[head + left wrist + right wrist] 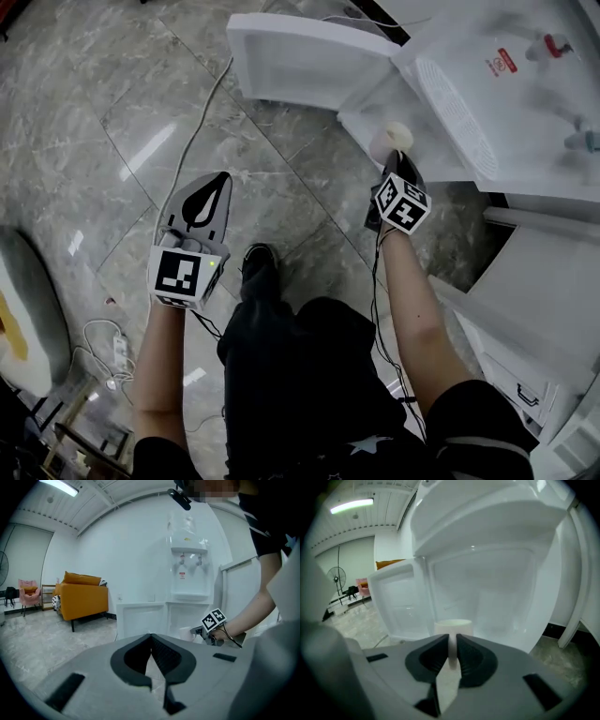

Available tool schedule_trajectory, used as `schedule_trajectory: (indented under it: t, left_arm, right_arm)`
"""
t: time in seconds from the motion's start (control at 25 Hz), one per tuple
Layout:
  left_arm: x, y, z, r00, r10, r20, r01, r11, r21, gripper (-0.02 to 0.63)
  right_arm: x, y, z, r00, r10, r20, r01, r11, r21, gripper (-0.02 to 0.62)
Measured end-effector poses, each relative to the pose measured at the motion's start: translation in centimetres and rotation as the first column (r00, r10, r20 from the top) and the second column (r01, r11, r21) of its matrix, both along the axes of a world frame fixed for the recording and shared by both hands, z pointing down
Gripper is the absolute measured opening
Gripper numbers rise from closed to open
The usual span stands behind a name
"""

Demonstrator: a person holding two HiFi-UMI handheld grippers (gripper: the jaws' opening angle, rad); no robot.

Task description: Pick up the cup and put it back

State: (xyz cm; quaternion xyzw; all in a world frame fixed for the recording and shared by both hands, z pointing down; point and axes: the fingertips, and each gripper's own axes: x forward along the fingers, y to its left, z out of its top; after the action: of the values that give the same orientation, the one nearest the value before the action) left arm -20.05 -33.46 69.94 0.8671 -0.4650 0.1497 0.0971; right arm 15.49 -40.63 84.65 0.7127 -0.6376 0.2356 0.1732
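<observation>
A white cup stands in the open lower compartment of the white water dispenser. My right gripper reaches into that compartment. In the right gripper view its pads pinch the near wall of the cup, so the right gripper is shut on it. From the left gripper view the cup shows small, beside the right gripper's marker cube. My left gripper hangs over the floor, well left of the dispenser. It is the left gripper with tips touching, shut and empty.
The compartment's door stands swung open to the left. A cable runs across the marble floor, and a power strip lies at the lower left. An orange sofa stands by the far wall. The person's shoe is between the grippers.
</observation>
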Motion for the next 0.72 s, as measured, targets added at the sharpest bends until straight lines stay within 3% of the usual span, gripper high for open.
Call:
schedule_trajectory:
  t: [0.24, 0.4, 0.52, 0.72]
  left_arm:
    - [0.6, 3.8, -9.0, 0.999, -0.032, 0.021, 0.033, 0.999, -0.014, 0.008]
    - [2.4, 7.2, -16.3, 0.999, -0.05, 0.019, 0.049, 0.998, 0.031, 0.008]
    - [3.9, 10.2, -21.8, 0.997, -0.074, 0.018, 0.073, 0.995, 0.061, 0.008]
    - [5.9, 16.4, -29.8, 0.988, -0.154, -0.028, 0.155, 0.987, 0.039, 0.008]
  right_arm:
    - [-5.3, 4.4, -9.7, 0.988, -0.135, 0.072, 0.135, 0.991, 0.001, 0.051]
    - [-6.9, 7.9, -18.6, 0.969, -0.218, 0.114, 0.214, 0.976, 0.05, 0.051]
    - [-7.4, 10.5, -25.7, 0.949, -0.285, 0.138, 0.273, 0.957, 0.099, 0.051]
    - [-7.6, 16.2, -36.7, 0.903, -0.409, 0.13, 0.39, 0.909, 0.149, 0.051]
